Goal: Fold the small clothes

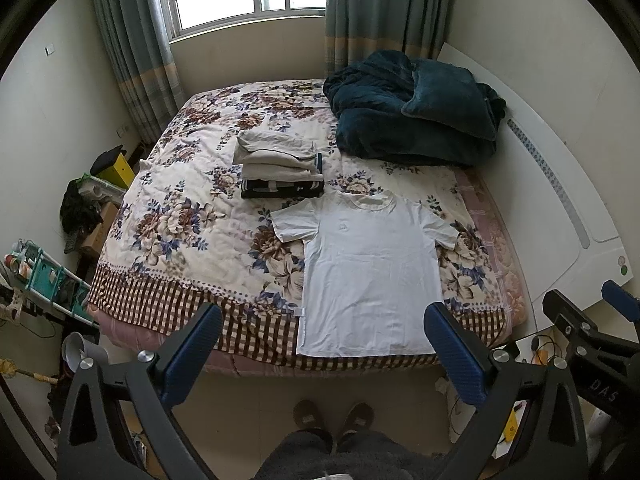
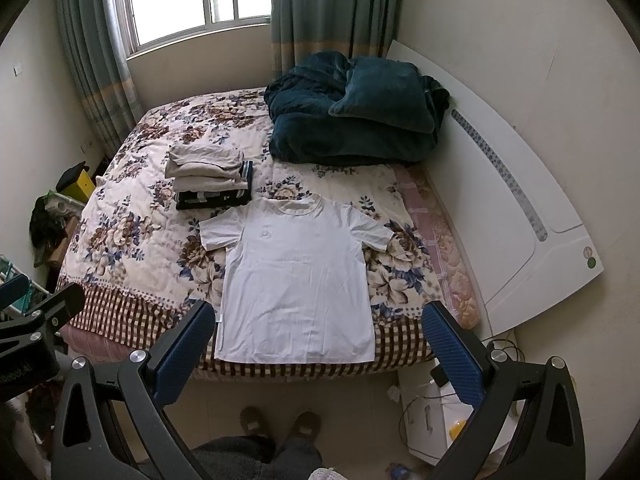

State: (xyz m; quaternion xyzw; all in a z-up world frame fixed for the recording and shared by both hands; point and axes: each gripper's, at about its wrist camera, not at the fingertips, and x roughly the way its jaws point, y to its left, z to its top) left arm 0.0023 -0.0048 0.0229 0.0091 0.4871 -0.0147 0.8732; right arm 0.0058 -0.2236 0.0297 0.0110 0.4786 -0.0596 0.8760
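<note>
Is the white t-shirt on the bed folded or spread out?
Spread out: the t-shirt lies flat, both sleeves out, collar and hem showing.

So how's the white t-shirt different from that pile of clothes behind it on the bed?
The white t-shirt lies spread flat, sleeves out, one layer; the pile of clothes is folded and stacked several garments high. The t-shirt is plain white; the pile mixes beige pieces on top with dark ones below. Both rest on the floral bedspread, untouched by either gripper.

Each gripper, left gripper (image 1: 324,340) and right gripper (image 2: 318,340), has black angular arms with silver round screws and blue textured finger pads (image 1: 200,354). The person wears brown slippers (image 1: 334,420) and dark grey fuzzy trousers (image 1: 344,460).
</note>
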